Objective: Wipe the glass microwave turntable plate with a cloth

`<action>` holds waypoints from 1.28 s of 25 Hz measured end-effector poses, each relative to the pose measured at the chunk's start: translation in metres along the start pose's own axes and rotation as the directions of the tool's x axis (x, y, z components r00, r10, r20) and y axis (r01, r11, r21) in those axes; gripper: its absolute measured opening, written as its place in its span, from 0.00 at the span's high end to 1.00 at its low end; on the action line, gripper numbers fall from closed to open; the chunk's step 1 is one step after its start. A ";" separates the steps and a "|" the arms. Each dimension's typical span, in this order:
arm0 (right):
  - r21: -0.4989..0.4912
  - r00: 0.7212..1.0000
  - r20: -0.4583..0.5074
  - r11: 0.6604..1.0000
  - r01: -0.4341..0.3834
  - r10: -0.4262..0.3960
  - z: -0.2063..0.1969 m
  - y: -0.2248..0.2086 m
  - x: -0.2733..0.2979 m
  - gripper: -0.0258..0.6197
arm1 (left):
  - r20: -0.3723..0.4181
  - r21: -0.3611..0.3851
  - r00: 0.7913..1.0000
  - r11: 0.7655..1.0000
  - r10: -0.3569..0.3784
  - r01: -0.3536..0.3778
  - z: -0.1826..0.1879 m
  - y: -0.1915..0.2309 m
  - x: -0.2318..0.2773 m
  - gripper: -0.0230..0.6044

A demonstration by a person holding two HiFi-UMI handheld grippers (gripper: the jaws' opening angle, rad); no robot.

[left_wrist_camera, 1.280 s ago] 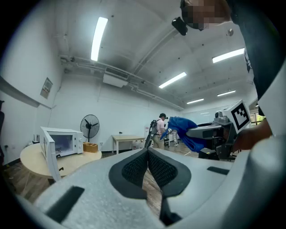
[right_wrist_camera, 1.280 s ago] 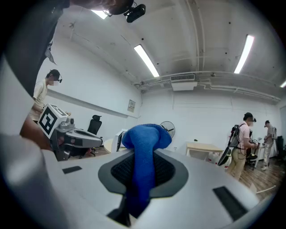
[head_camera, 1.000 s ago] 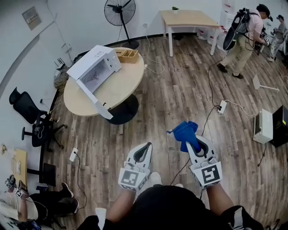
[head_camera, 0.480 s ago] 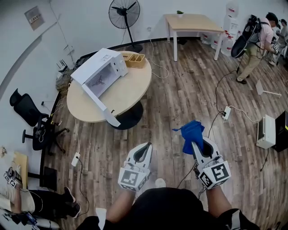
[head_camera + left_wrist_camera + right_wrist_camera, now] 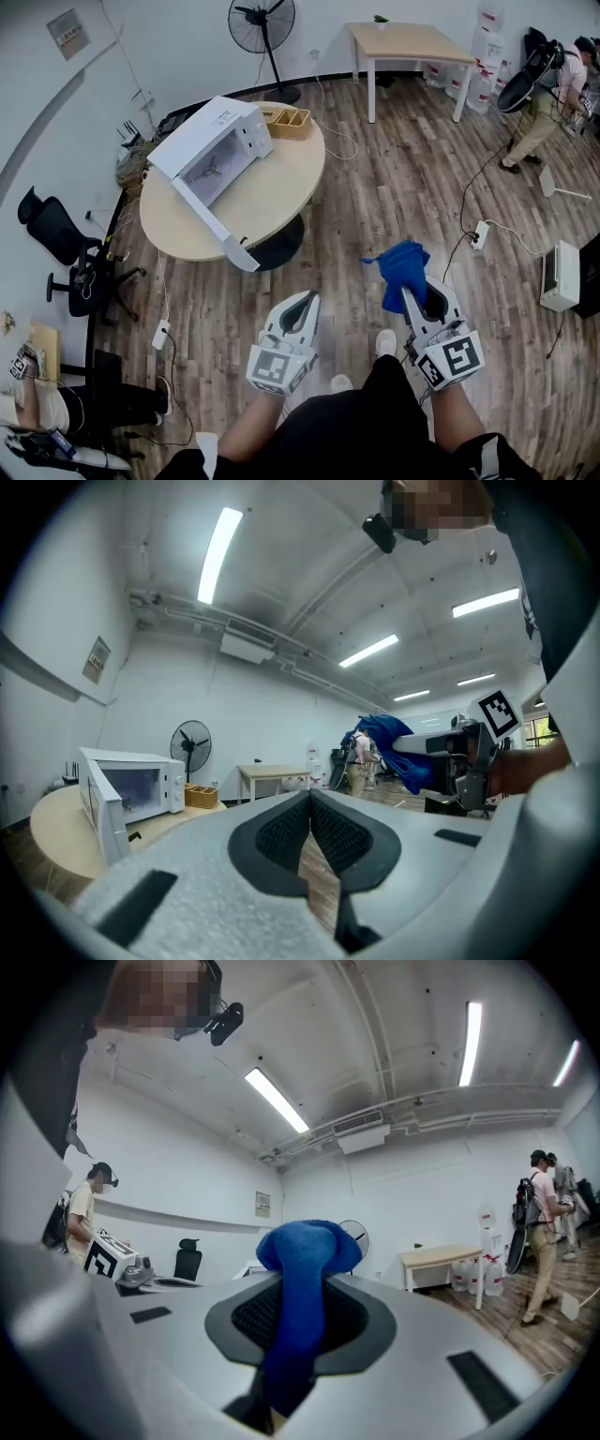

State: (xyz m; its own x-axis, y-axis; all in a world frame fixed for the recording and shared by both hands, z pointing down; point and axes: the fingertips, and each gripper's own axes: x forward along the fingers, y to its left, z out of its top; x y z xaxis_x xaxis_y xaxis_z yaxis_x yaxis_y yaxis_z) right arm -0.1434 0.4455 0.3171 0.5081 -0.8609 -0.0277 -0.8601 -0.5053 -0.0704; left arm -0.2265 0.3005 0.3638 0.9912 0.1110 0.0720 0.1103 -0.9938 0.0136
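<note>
Wooden floor lies open between the person and the round table [image 5: 272,192], where the microwave [image 5: 211,145] stands with its door dropped. The glass plate can't be made out, though it is probably inside. The blue cloth [image 5: 398,272] is pinched in the right gripper [image 5: 412,298], well short of the table. The left gripper [image 5: 298,314] is pressed together and empty. Best to approach from the door side, minding the floor cable [image 5: 459,246] and the table's rim.
</note>
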 end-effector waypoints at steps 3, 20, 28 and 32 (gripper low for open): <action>-0.007 1.000 0.009 1.000 0.002 -0.002 0.001 -0.013 0.019 0.85 | -0.006 -0.006 1.000 1.000 0.009 -0.009 -0.002 0.013 0.017 0.95; -0.061 0.992 -0.012 0.990 -0.126 0.125 0.015 -0.143 0.168 0.85 | -0.018 -0.020 0.986 0.986 0.164 -0.165 0.016 0.090 0.182 0.95; -0.067 0.979 -0.014 0.977 -0.202 0.201 0.020 -0.194 0.221 0.85 | -0.019 -0.022 0.974 0.973 0.228 -0.228 0.022 0.110 0.245 0.95; -0.046 0.971 -0.028 0.970 -0.237 0.236 0.013 -0.201 0.246 0.85 | -0.027 -0.055 0.966 0.964 0.258 -0.259 0.020 0.122 0.255 0.95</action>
State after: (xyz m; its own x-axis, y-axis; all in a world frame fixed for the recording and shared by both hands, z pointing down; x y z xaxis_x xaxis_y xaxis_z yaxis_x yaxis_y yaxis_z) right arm 0.1549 0.3362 0.3117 0.2894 -0.9571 -0.0154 -0.9571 -0.2892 -0.0157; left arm 0.0409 0.2070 0.3640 0.9838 -0.1486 0.1005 -0.1541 -0.9868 0.0492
